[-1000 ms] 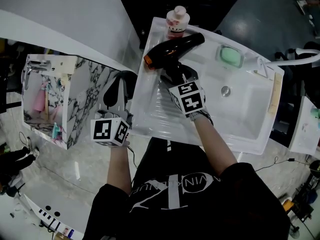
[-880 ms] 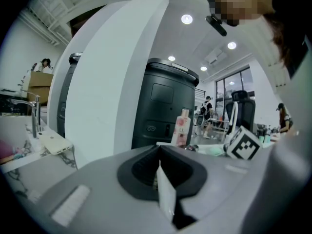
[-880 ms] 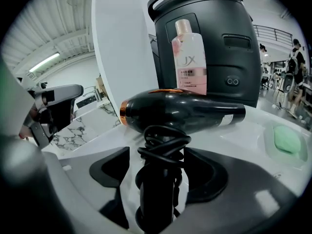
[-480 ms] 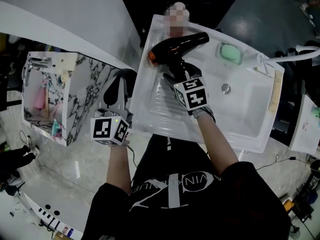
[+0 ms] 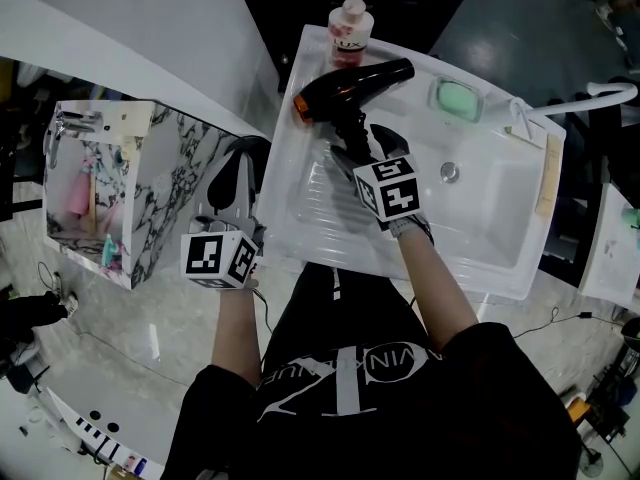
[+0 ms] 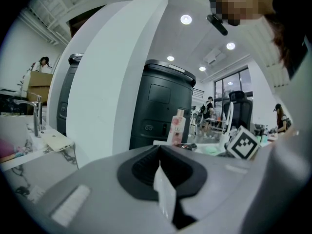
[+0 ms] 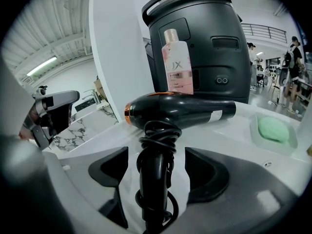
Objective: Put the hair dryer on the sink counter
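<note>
The black hair dryer [image 5: 352, 86] with an orange nozzle ring lies on the back left of the white sink counter [image 5: 300, 183], next to a pink bottle [image 5: 350, 28]. In the right gripper view its barrel [image 7: 180, 110] lies crosswise, and its cord-wrapped handle [image 7: 155, 179] points toward me. My right gripper [image 7: 157, 169] is open, with a gap between each pad and the handle. In the head view this right gripper [image 5: 352, 146] sits just in front of the dryer. My left gripper [image 5: 236, 183] hangs shut and empty left of the sink; the left gripper view shows the left gripper [image 6: 163, 179] with its jaws together.
A green soap [image 5: 456, 99] sits in a dish at the back of the basin, with the drain [image 5: 450, 172] and a white faucet [image 5: 570, 103] to the right. A marbled cabinet [image 5: 150, 198] stands at left. A big black bin [image 7: 200, 43] rises behind the bottle [image 7: 178, 62].
My right gripper's jaws have spread off the dryer's handle, and the dryer now rests on the counter by itself. The left gripper has stayed where it was.
</note>
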`<state>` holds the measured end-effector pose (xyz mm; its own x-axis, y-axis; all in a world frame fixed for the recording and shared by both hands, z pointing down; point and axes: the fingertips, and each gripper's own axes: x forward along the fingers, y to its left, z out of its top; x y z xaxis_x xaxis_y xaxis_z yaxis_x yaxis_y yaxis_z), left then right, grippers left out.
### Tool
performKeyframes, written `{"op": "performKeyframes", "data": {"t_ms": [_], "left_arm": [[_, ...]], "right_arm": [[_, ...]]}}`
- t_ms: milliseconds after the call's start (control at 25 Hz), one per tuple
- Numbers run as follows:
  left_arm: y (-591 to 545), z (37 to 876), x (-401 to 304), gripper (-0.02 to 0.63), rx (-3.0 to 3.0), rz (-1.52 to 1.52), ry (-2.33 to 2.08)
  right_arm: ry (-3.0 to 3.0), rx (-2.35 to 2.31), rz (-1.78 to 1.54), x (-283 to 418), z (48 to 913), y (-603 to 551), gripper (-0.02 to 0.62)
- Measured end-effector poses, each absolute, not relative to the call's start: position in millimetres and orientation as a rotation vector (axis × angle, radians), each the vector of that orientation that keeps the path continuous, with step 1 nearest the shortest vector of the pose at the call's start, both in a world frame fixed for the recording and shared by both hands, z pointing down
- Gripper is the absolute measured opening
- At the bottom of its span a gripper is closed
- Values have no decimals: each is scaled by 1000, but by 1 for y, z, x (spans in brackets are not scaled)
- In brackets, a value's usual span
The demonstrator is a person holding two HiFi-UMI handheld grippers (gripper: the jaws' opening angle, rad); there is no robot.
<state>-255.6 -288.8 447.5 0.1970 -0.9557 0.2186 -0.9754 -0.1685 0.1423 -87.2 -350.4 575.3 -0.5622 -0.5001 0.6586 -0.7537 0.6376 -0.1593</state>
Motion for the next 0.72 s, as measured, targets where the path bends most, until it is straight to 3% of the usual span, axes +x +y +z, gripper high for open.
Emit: {"op": "performKeyframes", "data": {"t_ms": [480, 600, 720], "left_arm": [[-274, 439, -246, 0, 2268, 96, -1820], [-269, 437, -244, 0, 2277, 93, -1813], [-264, 434, -241, 0, 2288, 91, -1807]], "right_arm": [[-2334, 1025, 546, -74, 552, -331, 366], [-2352, 1049, 520, -71, 542, -326, 325], [-2366, 1087, 480, -65, 531, -320, 243]]}}
